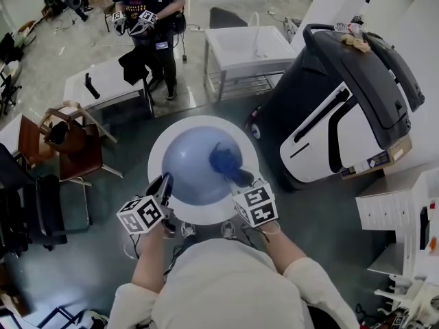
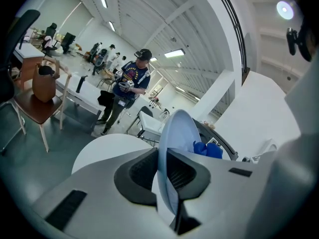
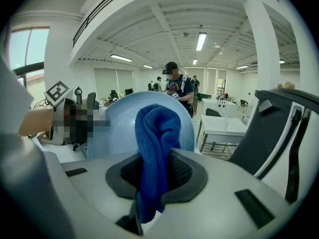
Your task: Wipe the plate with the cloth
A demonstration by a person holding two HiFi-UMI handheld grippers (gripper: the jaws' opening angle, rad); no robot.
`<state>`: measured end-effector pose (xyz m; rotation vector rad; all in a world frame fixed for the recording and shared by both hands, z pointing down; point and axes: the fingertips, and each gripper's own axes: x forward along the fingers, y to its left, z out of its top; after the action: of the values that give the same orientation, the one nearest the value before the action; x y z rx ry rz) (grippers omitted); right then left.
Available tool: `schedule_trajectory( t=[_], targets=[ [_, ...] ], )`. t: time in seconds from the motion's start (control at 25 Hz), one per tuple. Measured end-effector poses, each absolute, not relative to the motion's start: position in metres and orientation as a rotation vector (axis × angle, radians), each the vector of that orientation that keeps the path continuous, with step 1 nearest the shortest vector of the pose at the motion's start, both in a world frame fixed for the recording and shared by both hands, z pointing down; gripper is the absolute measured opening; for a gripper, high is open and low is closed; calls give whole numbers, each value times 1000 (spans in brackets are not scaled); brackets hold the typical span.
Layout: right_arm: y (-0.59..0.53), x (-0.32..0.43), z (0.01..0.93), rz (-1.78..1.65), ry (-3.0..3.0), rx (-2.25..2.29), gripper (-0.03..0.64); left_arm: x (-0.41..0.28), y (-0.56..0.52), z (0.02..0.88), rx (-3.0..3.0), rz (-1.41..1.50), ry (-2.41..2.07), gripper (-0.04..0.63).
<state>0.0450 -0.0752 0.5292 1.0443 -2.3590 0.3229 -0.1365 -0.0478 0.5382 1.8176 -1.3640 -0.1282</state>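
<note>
Your left gripper (image 2: 167, 166) is nearly closed, its jaws biting the rim of the pale blue plate (image 1: 188, 163), which shows edge-on between the pads in the left gripper view. The plate is held tilted over the round white table (image 1: 206, 212), with its hollow face toward the cloth. I cannot tell whether its lower edge rests on the table. Your right gripper (image 3: 157, 176) is clamped on a fold of the blue cloth (image 3: 157, 128). The bunched end stands out past the jaws and, in the head view, appears to lie against the right part of the plate's face.

Judging from this, the wipe is under way. Treat the plate as stiff, smooth and likely slick at the rim. It looks light enough for one gripper, but it would probably chip or break if it dropped. The bite on the rim is narrow, so hard pressure far from that hold could twist the plate in the pads. Press gently, and work nearer the held edge where you can.

The cloth is soft and limp, so it will fold over itself rather than push back. Your hold low on the fold looks right, since it leaves a thick wad free to rub. If the wad flattens or slips through, take it again near the middle of the bunch
</note>
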Motion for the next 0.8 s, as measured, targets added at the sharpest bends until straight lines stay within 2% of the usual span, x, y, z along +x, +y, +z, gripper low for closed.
schedule_trajectory(
  t=[0.8],
  targets=[
    [-59,45,498,409,-2483,1103,89,-136,-57,605,1641,-102,-1338,44]
  ],
)
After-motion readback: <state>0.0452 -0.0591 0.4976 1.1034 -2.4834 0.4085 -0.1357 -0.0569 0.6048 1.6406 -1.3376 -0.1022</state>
